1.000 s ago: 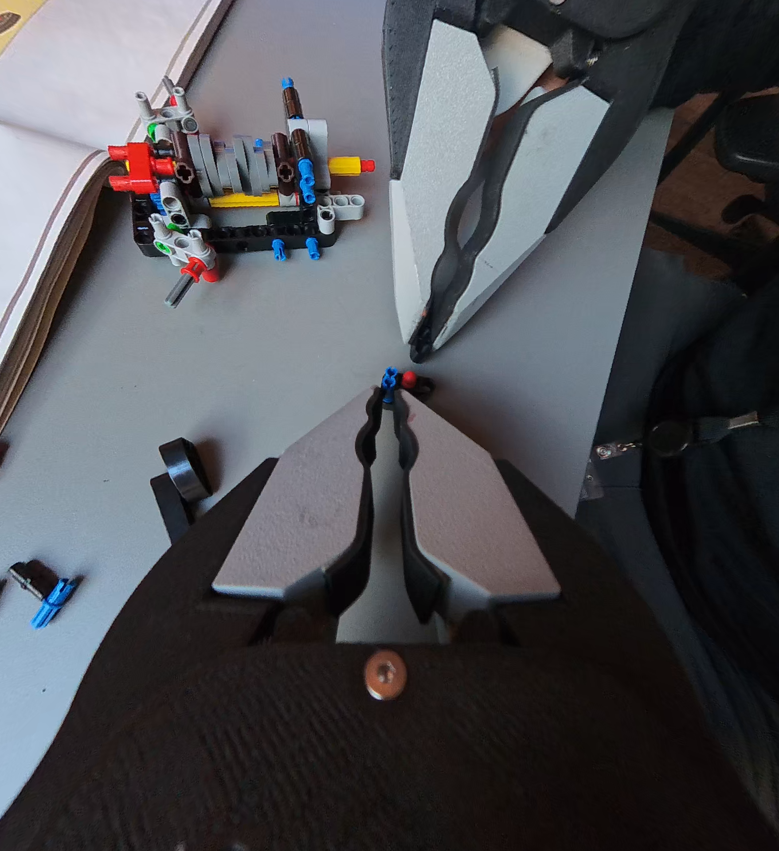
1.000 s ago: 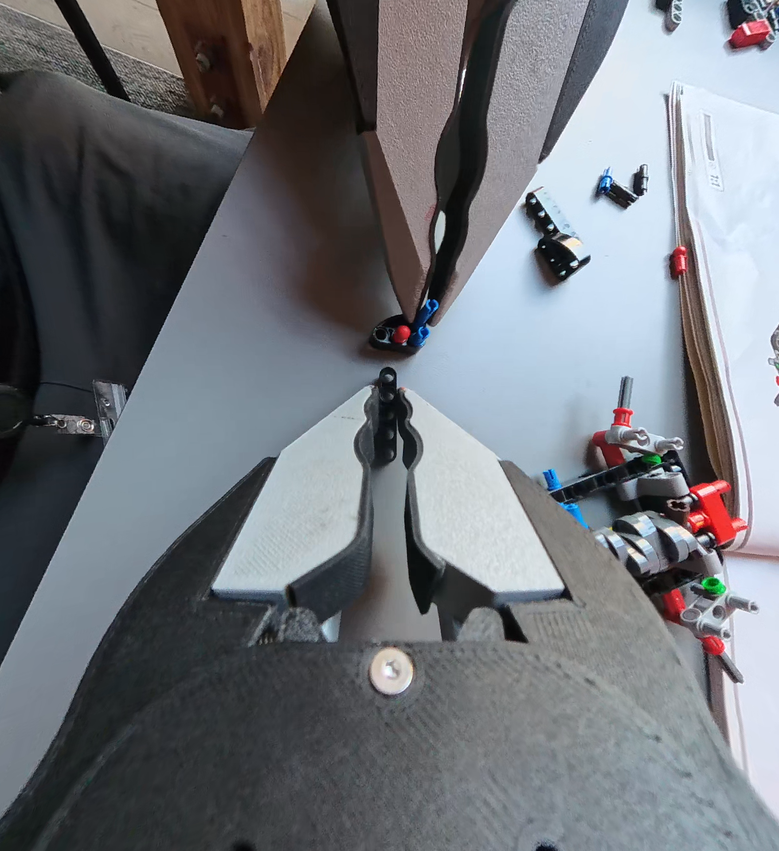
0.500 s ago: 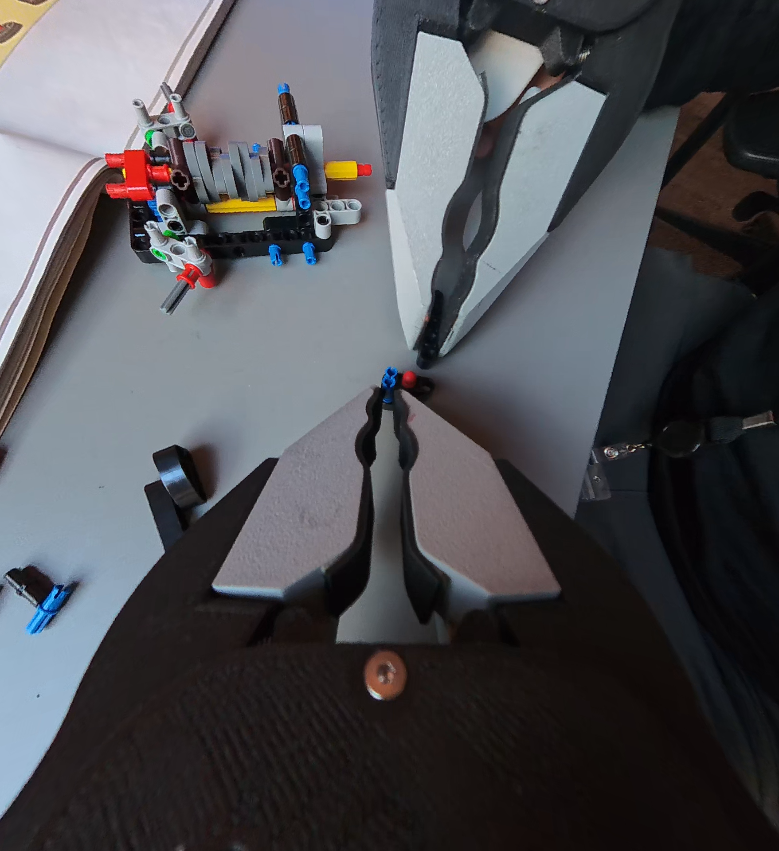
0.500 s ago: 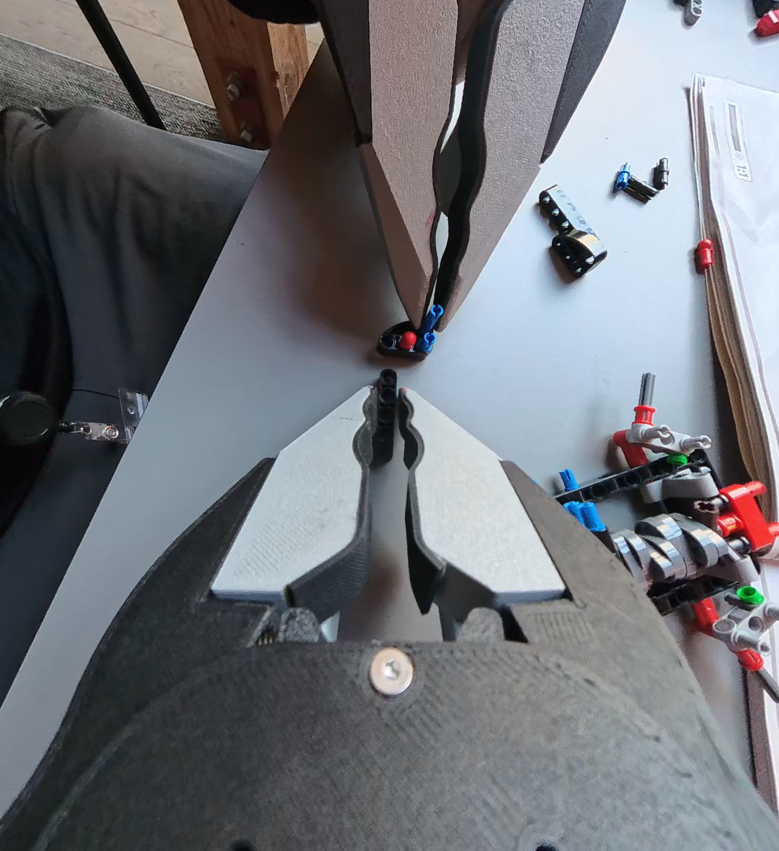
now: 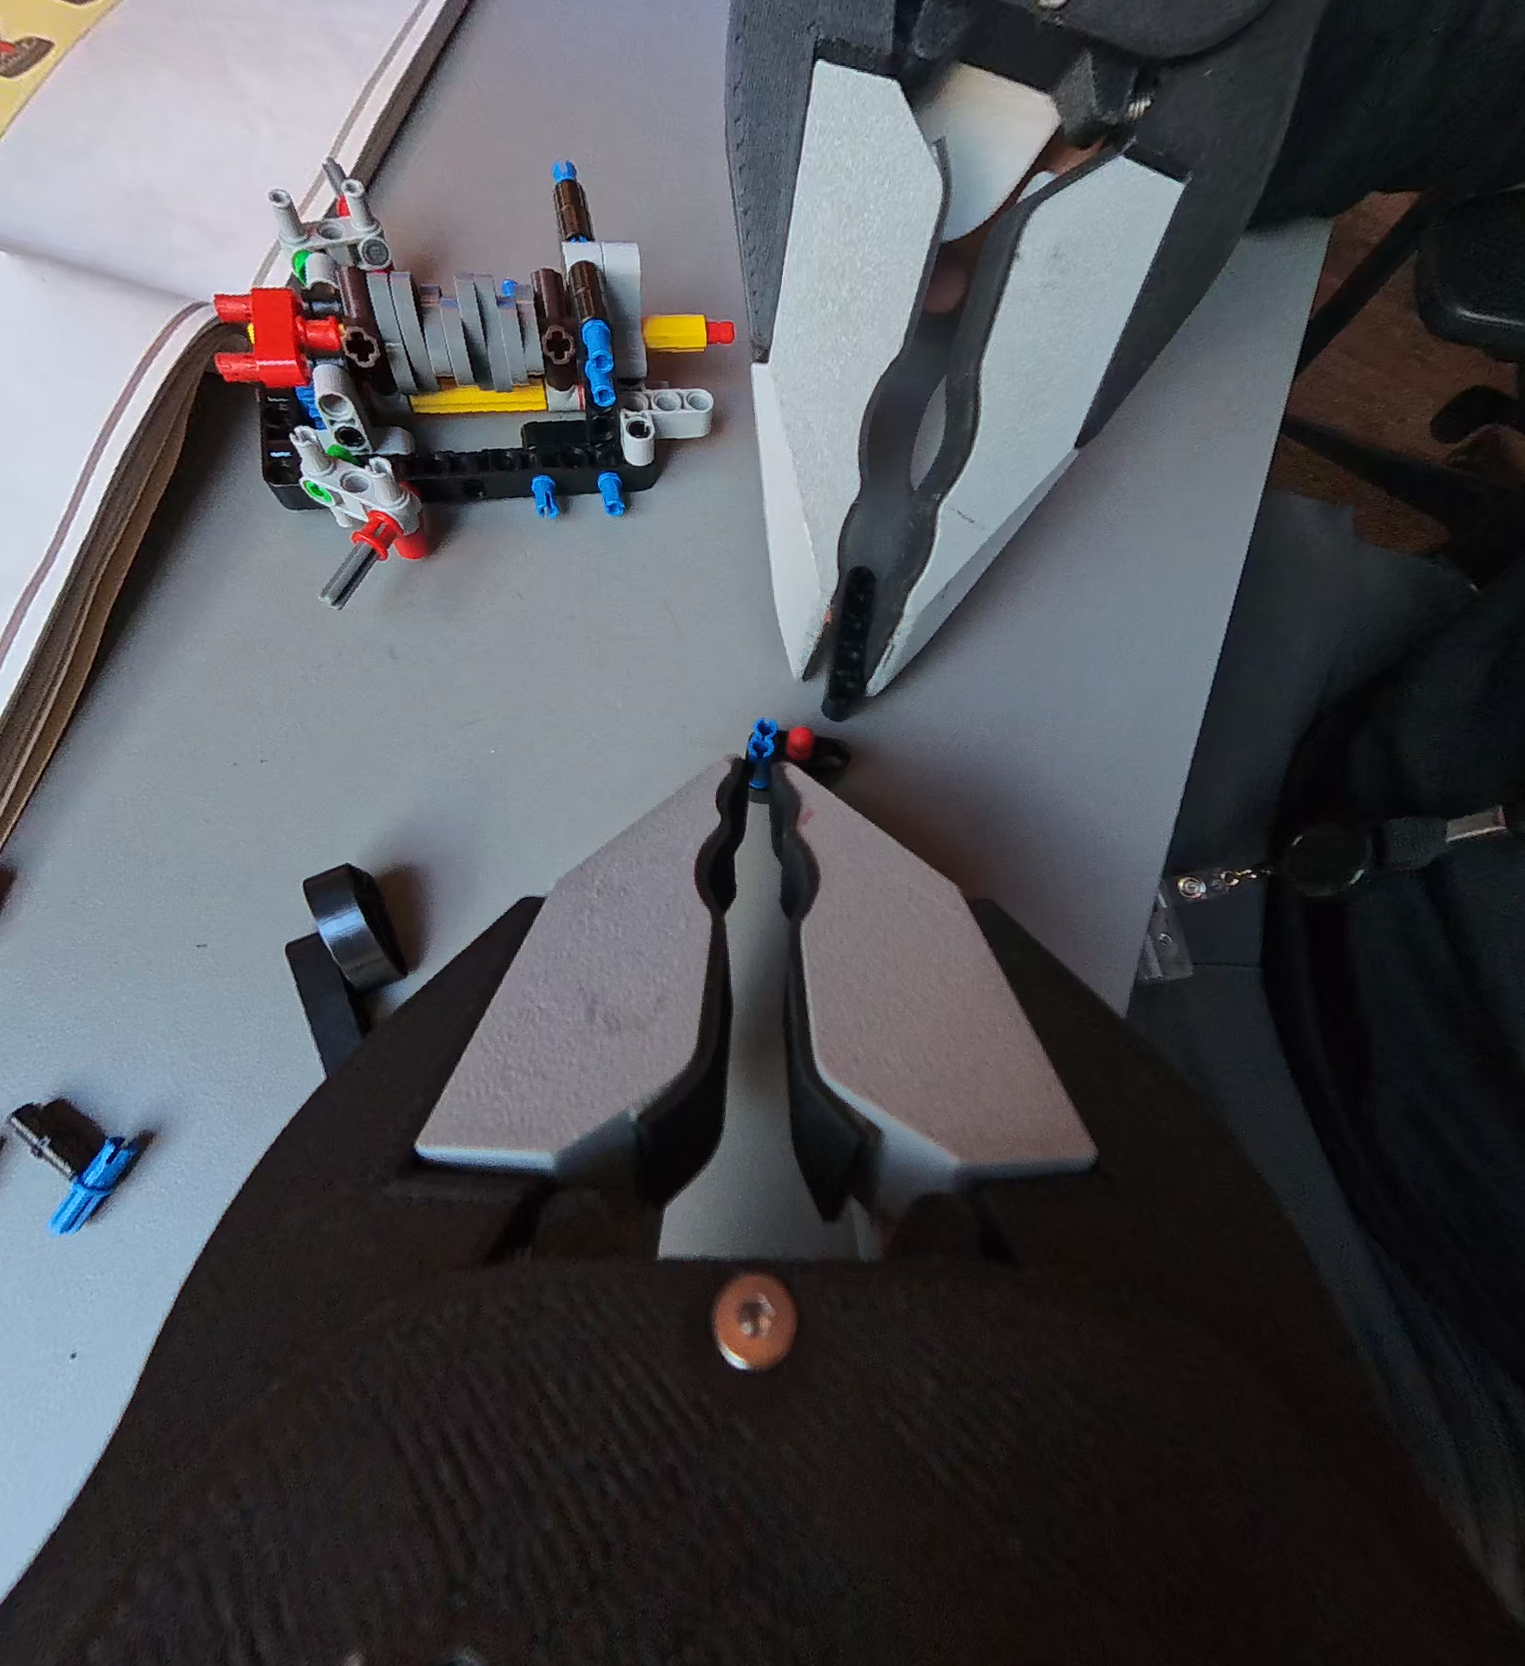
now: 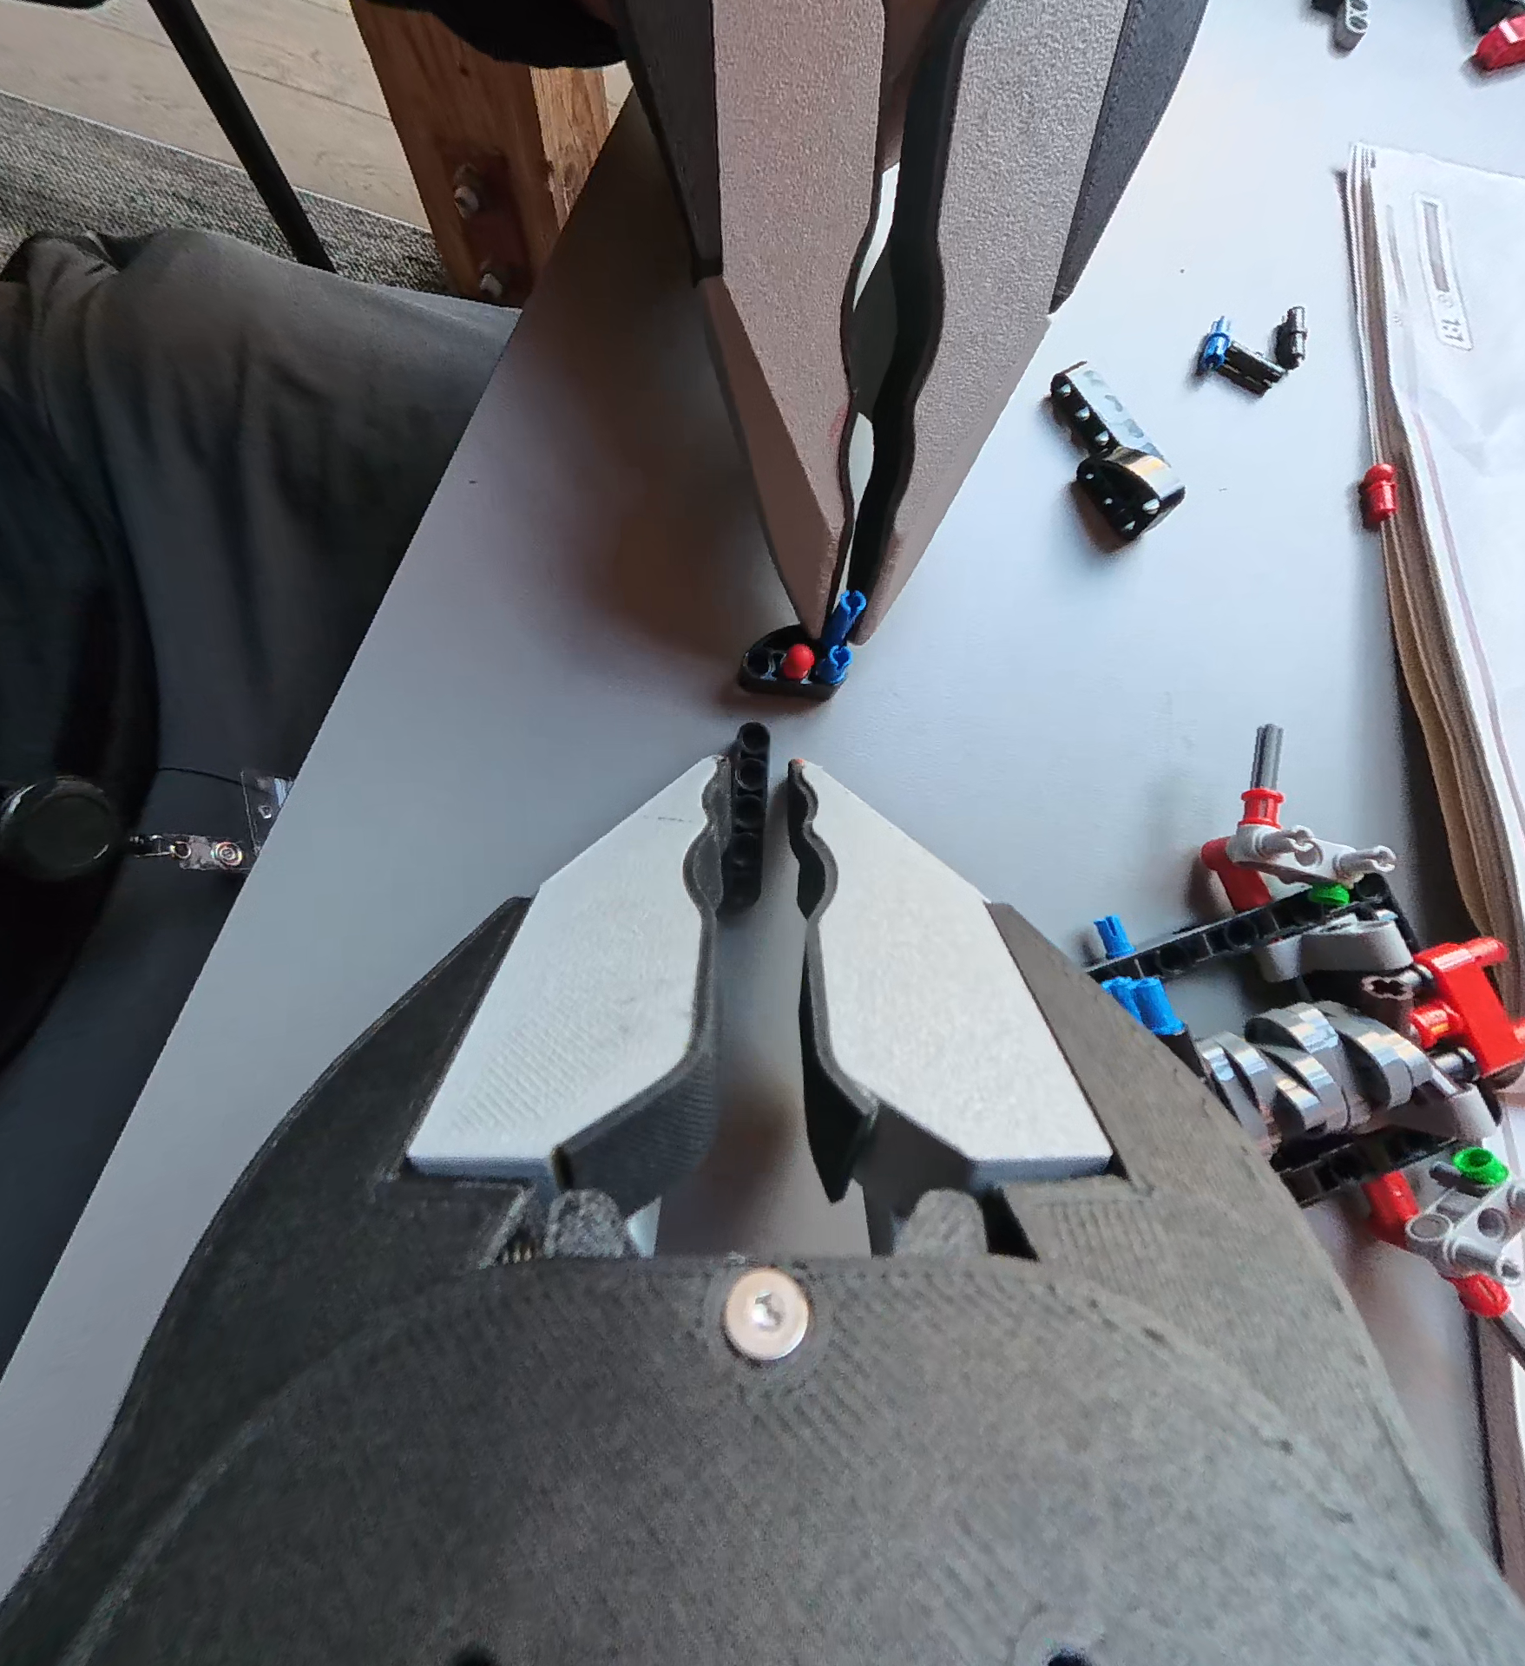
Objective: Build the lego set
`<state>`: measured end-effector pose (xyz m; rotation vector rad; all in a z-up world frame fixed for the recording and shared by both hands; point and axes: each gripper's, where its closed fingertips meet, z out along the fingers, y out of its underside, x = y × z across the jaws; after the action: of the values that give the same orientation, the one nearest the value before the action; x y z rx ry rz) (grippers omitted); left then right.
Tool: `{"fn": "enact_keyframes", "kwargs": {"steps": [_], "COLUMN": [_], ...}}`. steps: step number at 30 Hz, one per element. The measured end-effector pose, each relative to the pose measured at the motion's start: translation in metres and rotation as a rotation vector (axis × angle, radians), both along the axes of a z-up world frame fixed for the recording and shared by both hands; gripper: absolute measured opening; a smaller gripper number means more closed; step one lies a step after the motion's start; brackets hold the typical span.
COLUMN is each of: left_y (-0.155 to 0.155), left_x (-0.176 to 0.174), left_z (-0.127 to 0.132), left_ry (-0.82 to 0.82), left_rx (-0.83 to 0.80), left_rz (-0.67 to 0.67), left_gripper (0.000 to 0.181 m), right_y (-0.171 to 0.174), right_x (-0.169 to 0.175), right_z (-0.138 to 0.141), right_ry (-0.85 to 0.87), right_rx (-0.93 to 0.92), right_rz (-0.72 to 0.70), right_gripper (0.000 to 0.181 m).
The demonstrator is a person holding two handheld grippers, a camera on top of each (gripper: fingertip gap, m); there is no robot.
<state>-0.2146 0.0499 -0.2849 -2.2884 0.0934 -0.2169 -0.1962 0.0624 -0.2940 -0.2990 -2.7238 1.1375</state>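
Grey worktop (image 5: 515, 721), flat, matte. Wooden leg (image 6: 488, 153) with bolts under far corner, right wrist view. Black metal bar (image 6: 235, 144) beside leg, slanted. Grey carpet (image 6: 37, 135) and pale floorboards (image 6: 199, 54) below. Black badge reel (image 6: 55, 825) with clear clip on dark clothing (image 6: 109, 496) past worktop edge. Black chair (image 5: 1498, 297) over brown floor, left wrist view.

You are working at a plain grey table (image 6: 434, 577) (matte, evenly lit). Past its far edge you can see a wooden post (image 6: 479, 135) with bolts, a thin black metal leg (image 6: 235, 126), and pale floor (image 6: 109, 81) meeting grey carpet (image 6: 37, 180).
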Motion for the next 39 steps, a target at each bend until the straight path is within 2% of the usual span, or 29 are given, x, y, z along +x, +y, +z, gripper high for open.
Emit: {"fn": "enact_keyframes", "kwargs": {"steps": [24, 33, 39], "left_y": [0.000, -0.001, -0.003], "left_x": [-0.002, 0.004, 0.013], "left_z": [0.001, 0.000, 0.000], "left_ry": [0.005, -0.002, -0.013], "left_rx": [0.001, -0.002, 0.000], "left_rz": [0.011, -0.031, -0.087], "left_gripper": [0.002, 0.002, 0.002], "right_y": [0.001, 0.003, 0.001], "right_x": [0.000, 0.002, 0.006], "right_z": [0.006, 0.001, 0.001], "right_ry": [0.000, -0.025, -0.040], "right_rx": [-0.027, -0.011, -0.014], "right_rz": [0.003, 0.004, 0.021], "right_gripper": [0.013, 0.012, 0.005]}}
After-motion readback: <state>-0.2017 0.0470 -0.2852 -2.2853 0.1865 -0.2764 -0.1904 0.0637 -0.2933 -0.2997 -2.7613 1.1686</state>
